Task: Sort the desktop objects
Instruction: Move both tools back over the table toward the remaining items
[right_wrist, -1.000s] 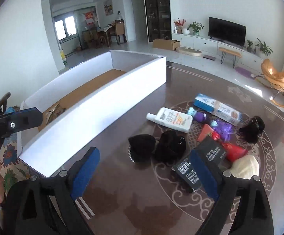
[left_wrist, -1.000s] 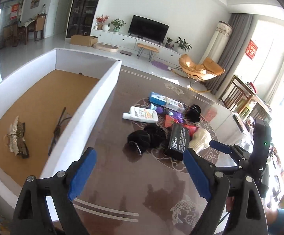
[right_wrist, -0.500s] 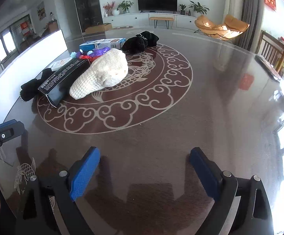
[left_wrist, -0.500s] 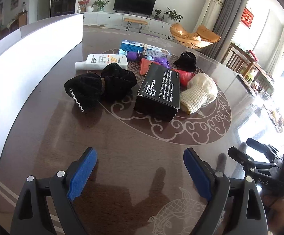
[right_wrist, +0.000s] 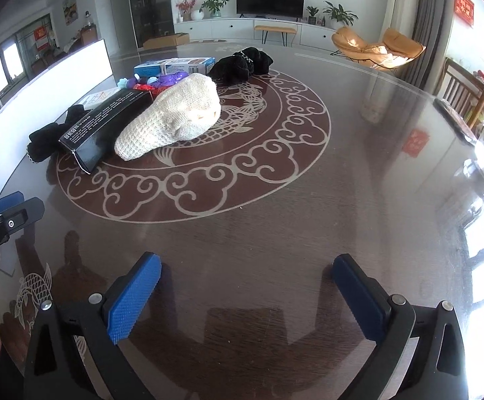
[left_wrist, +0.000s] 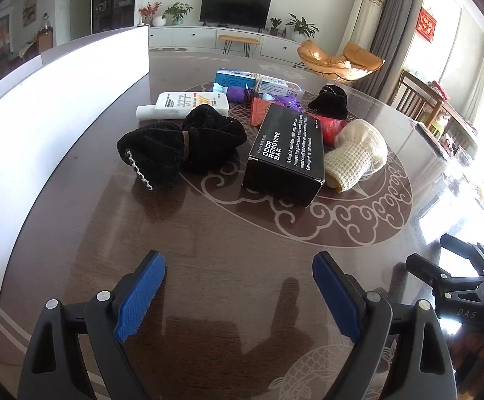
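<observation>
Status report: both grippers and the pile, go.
Left gripper open, empty. Right gripper opening, nothing between its jaws. Black box, cream knit, black cloth untouched on table. Path clear.

Black box (left_wrist: 287,148) with white lettering, cream waffle-knit cloth (left_wrist: 358,155), brown table (left_wrist: 235,240) with pale cloud scrolls.

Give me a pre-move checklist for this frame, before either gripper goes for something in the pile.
1. Left gripper empty, jaws apart: ok.
2. Right gripper empty, jaws opening: ok.
3. Bare table between grippers and pile: ok.
4. Black box free to lift: not ok, the knitted pouch leans against it.
5. Black scrunchie reachable at pile's near edge: ok.
6. Room inside the white bin: cannot tell, only its wall shows.
</observation>
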`<state>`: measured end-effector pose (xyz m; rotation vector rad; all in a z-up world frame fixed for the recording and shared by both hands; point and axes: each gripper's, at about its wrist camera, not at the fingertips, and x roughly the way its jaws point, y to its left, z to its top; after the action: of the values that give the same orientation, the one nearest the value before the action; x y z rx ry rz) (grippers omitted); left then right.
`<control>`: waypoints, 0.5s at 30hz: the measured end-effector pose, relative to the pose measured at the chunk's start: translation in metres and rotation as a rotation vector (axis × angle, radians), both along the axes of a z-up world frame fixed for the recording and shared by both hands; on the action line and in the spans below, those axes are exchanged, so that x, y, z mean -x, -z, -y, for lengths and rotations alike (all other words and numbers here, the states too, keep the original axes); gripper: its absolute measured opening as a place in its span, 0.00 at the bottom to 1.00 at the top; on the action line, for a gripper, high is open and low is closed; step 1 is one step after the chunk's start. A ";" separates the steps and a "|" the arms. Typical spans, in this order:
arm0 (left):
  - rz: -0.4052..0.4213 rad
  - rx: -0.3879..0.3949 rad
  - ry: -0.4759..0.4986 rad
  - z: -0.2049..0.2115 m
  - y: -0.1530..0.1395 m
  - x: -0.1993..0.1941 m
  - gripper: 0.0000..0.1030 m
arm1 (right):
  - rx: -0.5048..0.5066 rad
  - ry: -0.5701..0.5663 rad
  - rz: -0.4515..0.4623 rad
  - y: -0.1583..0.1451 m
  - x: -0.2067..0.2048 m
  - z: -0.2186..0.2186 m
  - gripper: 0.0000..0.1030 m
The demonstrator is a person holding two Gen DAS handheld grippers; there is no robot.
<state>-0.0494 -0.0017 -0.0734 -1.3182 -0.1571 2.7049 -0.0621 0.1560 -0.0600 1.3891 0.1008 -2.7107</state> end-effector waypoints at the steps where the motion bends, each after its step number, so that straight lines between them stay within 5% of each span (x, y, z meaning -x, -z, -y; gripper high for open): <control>1: 0.000 -0.001 0.000 0.000 0.001 0.000 0.88 | 0.000 0.000 0.000 0.000 0.000 0.000 1.00; 15: 0.001 0.051 -0.003 -0.004 0.001 -0.005 0.88 | 0.001 0.000 0.000 0.000 0.000 0.000 1.00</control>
<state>-0.0445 0.0023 -0.0745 -1.3344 -0.0909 2.7277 -0.0622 0.1560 -0.0597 1.3888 0.0999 -2.7106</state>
